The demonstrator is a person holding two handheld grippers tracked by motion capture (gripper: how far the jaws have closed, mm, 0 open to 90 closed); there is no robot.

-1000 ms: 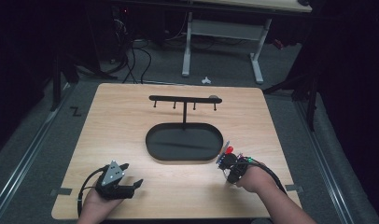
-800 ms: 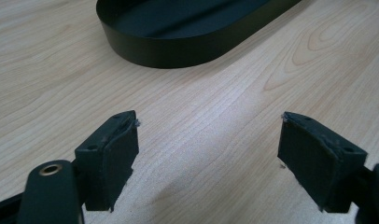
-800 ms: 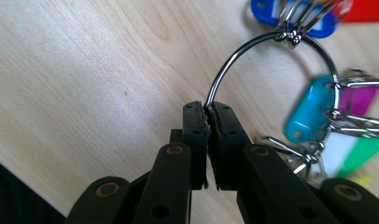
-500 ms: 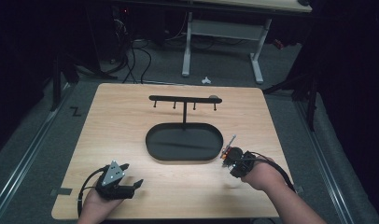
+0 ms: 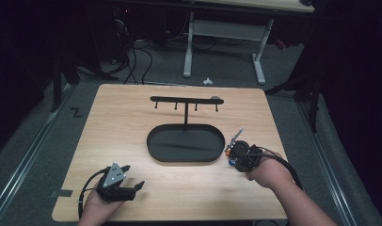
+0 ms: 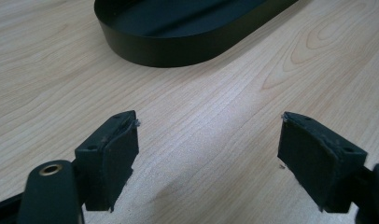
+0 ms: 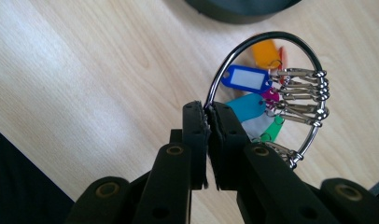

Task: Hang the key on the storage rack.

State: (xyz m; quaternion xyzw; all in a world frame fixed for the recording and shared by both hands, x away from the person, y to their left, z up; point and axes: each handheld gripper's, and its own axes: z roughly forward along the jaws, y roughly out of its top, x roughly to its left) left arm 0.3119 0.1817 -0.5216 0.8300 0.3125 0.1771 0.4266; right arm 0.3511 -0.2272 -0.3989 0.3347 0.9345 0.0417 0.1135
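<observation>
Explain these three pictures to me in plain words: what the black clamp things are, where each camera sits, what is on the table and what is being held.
No robot here: a person sits at a wooden table and holds a hand-worked clamp with two black jaws in each hand. The wide picture comes from a fixed camera above, looking down. The other two come from small cameras riding on each tool, looking along its jaws.

On the table lies a black oval tray. Behind it a post carries a black bar with small hooks.

The left tool rests low near the table's front edge, jaws wide apart, nothing between them. The right tool is shut on a large metal ring. From the ring hang several clips with coloured plastic key tags: blue, orange, pink, green and others. In the high view that bunch sits just right of the tray.
</observation>
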